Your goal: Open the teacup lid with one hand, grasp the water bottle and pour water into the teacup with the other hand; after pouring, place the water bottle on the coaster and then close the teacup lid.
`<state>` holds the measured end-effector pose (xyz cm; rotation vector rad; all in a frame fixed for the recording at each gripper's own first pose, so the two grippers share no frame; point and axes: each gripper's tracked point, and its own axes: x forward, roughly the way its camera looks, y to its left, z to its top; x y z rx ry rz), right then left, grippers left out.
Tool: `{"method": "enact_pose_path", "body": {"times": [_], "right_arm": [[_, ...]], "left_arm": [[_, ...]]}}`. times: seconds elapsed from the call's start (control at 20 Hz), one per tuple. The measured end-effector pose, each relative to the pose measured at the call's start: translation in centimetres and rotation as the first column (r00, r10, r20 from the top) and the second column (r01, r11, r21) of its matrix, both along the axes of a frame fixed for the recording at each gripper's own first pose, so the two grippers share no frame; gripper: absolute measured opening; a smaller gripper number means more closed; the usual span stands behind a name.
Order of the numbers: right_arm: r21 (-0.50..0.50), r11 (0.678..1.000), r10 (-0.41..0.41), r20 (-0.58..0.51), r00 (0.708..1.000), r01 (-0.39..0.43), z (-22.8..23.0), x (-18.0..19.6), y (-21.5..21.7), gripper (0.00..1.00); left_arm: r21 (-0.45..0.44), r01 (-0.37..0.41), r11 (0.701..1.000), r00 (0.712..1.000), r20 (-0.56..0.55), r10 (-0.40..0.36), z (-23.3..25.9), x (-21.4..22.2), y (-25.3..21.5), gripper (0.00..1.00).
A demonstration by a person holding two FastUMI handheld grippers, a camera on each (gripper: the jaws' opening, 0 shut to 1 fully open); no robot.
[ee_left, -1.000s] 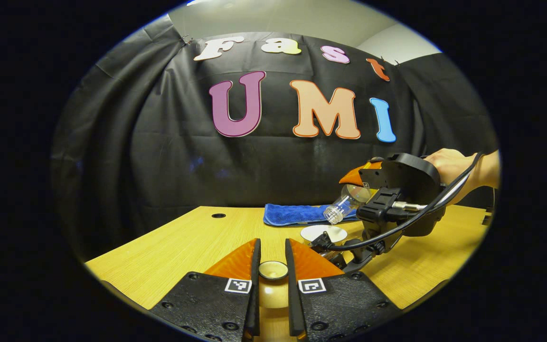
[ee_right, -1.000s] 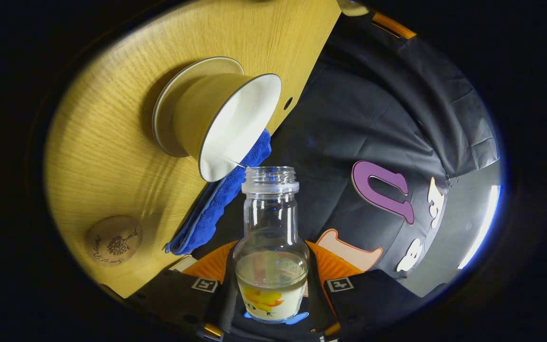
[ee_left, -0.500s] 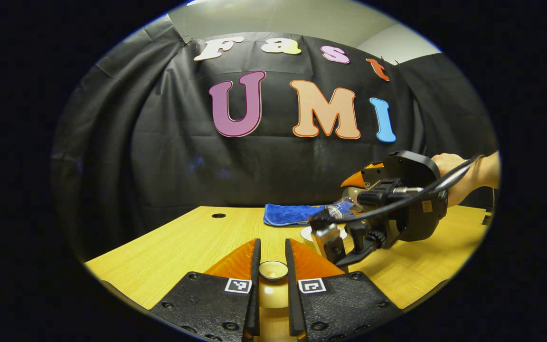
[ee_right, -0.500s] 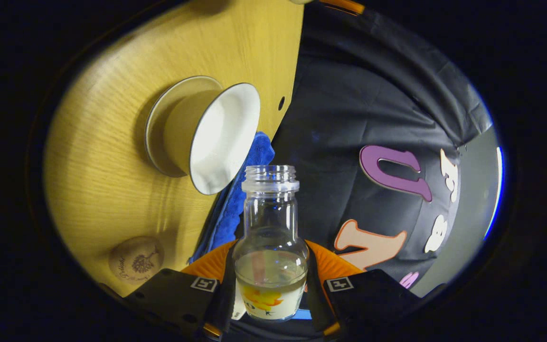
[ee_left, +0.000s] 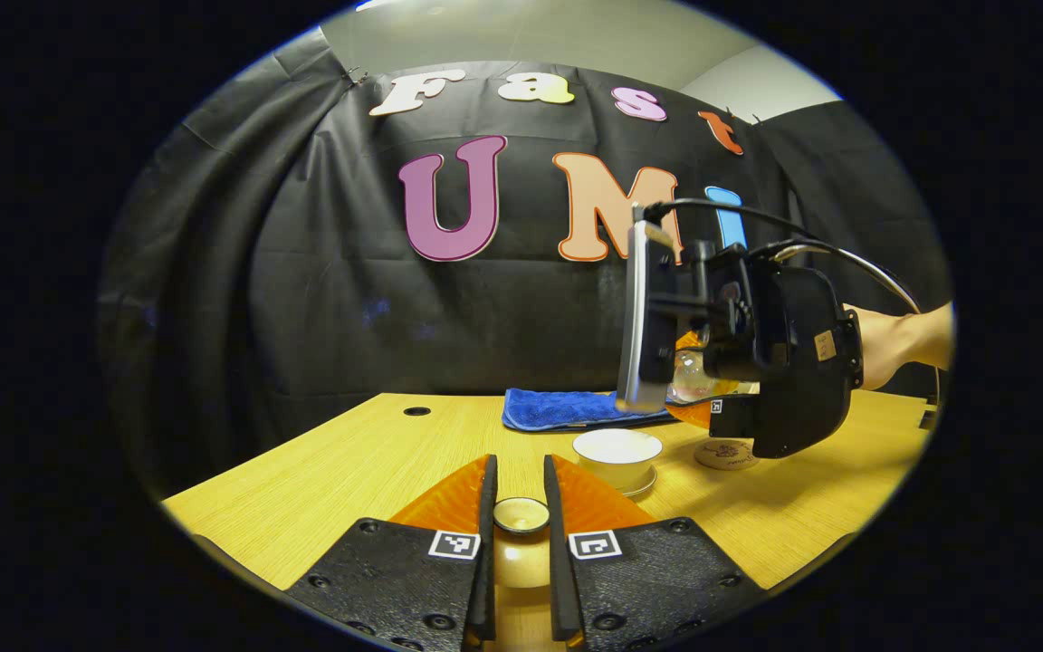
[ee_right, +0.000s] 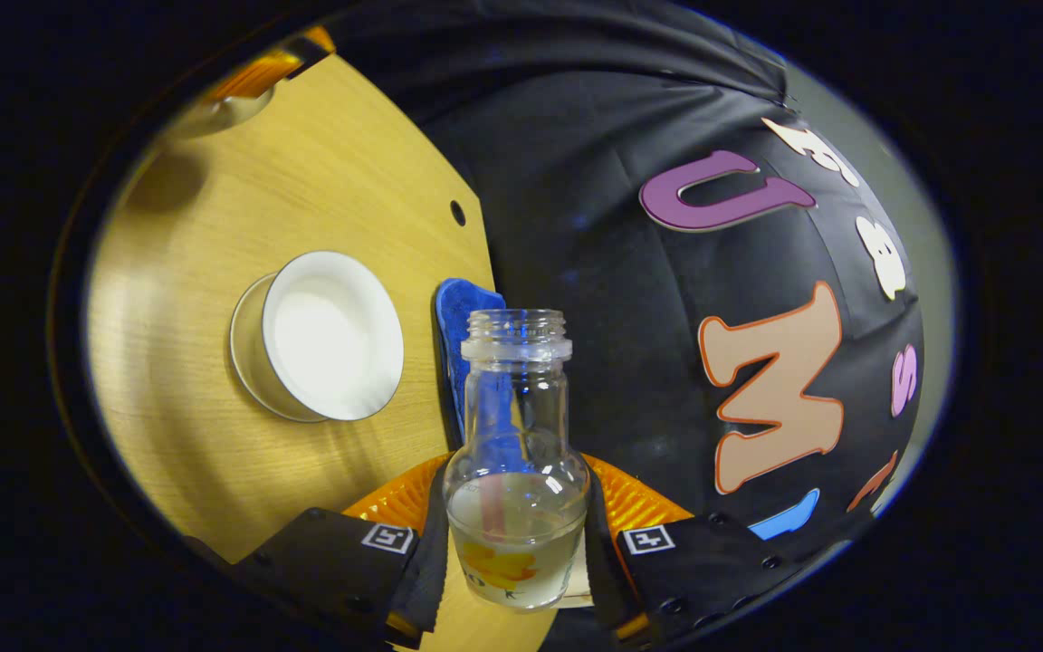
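Pinching the teacup lid point(ee_left: 521, 515) by its knob, the left tongs point(ee_left: 520, 507) hung above the near edge of the tabletop point(ee_left: 368, 462). At 2 o'clock from them the open teacup point(ee_left: 617, 455) sat on its saucer, with the round coaster point(ee_left: 726, 453) just beside it at 3 o'clock and a blue cloth point(ee_left: 567, 407) behind. The right tongs point(ee_right: 516, 534) were clamped on the water bottle point(ee_right: 515, 471), uncapped and partly filled, held in the air above the coaster; the teacup point(ee_right: 333, 335) lay at 10 o'clock from its mouth.
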<state>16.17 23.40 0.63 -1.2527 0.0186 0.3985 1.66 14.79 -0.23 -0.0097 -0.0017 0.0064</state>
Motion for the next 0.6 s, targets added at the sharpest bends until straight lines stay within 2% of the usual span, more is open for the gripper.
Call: {"method": "enact_pose_path", "body": {"times": [0.1, 0.15, 0.2, 0.35, 0.4, 0.6], "right_arm": [[0.148, 0.989, -0.002, -0.057, 0.998, 0.010, 0.7, -0.4, 0.2, 0.68], [0.239, 0.971, -0.004, -0.101, 0.995, 0.029, 1.3, -0.4, -0.2, 0.65], [0.330, 0.943, -0.006, -0.144, 0.990, 0.054, 1.7, -0.3, -0.4, 0.67], [0.557, 0.819, -0.007, -0.236, 0.972, 0.141, 1.9, 0.7, -1.3, 0.69], [0.611, 0.772, -0.013, -0.261, 0.965, 0.176, 1.9, 1.0, -2.2, 0.66], [0.744, 0.614, -0.021, -0.316, 0.949, 0.262, 0.8, 1.6, -5.0, 0.68]], "left_arm": [[0.000, 0.000, 1.000, 1.000, 0.000, 0.000, 0.0, 0.0, 0.0, 0.21], [0.000, 0.000, 1.000, 1.000, 0.000, 0.000, 0.0, -0.1, -0.1, 0.21], [0.000, 0.000, 1.000, 1.000, 0.000, 0.000, 0.1, -0.1, 0.0, 0.21], [0.000, 0.000, 1.000, 1.000, 0.000, 0.000, 0.0, -0.1, 0.0, 0.21], [0.000, 0.000, 1.000, 1.000, 0.000, 0.000, 0.0, -0.1, -0.1, 0.21], [0.000, 0.000, 1.000, 1.000, 0.000, 0.000, 0.0, -0.1, -0.1, 0.21]]}}
